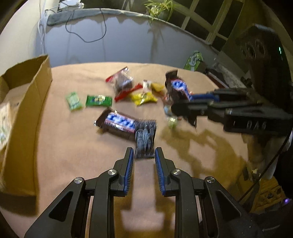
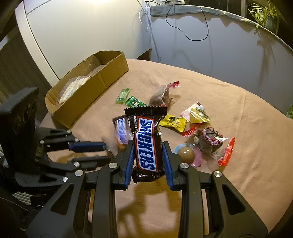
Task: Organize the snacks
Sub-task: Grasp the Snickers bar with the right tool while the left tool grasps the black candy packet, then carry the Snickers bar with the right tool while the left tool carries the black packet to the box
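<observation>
My right gripper [image 2: 148, 143] is shut on an upright Snickers bar [image 2: 144, 139], held by its sides above the tan cloth-covered table [image 2: 238, 164]; the left wrist view shows that gripper [image 1: 181, 102] and its bar [image 1: 175, 86] at the right. A second Snickers bar [image 1: 119, 124] lies mid-table, blurred. Its crimped wrapper end [image 1: 144, 144] sits pinched between the tips of my left gripper [image 1: 144, 152], which is shut on it. In the right wrist view the left gripper [image 2: 107, 152] reaches in from the left toward that bar [image 2: 120, 131].
An open cardboard box [image 2: 109, 73] at the table's left holds a clear packet [image 2: 73, 89]. Loose on the cloth lie green packets [image 1: 98, 100], yellow packets [image 1: 144, 97], clear packs with brown cakes [image 2: 208, 141] and a round candy [image 2: 186, 153]. A cable and a potted plant [image 2: 265, 12] are behind.
</observation>
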A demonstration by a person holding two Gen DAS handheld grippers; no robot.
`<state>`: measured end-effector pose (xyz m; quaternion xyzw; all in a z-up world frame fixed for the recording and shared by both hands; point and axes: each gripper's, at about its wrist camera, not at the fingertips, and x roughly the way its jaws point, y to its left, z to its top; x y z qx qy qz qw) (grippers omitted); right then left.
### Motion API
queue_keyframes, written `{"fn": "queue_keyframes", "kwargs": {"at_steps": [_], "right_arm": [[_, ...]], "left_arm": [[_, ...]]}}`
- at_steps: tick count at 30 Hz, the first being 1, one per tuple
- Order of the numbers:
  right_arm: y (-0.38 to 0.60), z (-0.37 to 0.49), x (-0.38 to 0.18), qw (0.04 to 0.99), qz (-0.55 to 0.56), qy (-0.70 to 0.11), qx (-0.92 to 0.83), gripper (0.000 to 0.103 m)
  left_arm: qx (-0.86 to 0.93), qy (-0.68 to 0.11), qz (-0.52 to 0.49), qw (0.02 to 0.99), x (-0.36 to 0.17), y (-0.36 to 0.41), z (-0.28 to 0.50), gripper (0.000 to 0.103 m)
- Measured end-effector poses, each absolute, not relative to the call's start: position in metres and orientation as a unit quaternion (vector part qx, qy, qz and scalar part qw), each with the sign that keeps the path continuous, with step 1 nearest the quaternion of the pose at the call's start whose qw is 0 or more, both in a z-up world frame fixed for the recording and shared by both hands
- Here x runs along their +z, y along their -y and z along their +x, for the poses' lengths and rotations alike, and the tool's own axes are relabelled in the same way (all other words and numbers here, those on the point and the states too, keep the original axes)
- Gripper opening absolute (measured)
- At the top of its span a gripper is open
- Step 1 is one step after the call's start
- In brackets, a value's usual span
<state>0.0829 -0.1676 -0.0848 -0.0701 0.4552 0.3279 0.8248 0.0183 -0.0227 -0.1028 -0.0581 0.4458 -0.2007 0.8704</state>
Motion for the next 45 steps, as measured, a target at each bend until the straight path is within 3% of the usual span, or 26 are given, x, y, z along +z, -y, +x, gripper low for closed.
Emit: {"fn": "queue_keyframes", "kwargs": {"at_steps": [11,17,22,24,45], "right_arm": [[0.156,0.083,-0.085,0.822,-0.071,-0.453,0.338,0.030],[0.158,0.081,-0.088,0.820,-0.070,-0.456,0.338,0.030],[0.168,0.085,-0.089,0.823,-0.062,-0.458,0.330,0.030],[0.170,0.085,-0.090,0.824,-0.059,-0.458,0.329,0.030],[0.133,0.089,-0.072,0.819,-0.075,-0.443,0.358,0.030]], "left_arm": [[-0.201,-0.445,-0.068,0.870,-0.098,0.019,0.013,0.019],[-0.180,-0.451,-0.049,0.873,-0.102,0.042,0.029,0.038],[-0.171,-0.455,-0.027,0.873,-0.107,0.054,0.039,0.037],[-0.172,-0.454,-0.022,0.874,-0.108,0.056,0.039,0.024],[-0.122,-0.392,-0.072,0.909,-0.058,-0.016,0.023,0.023]]}}
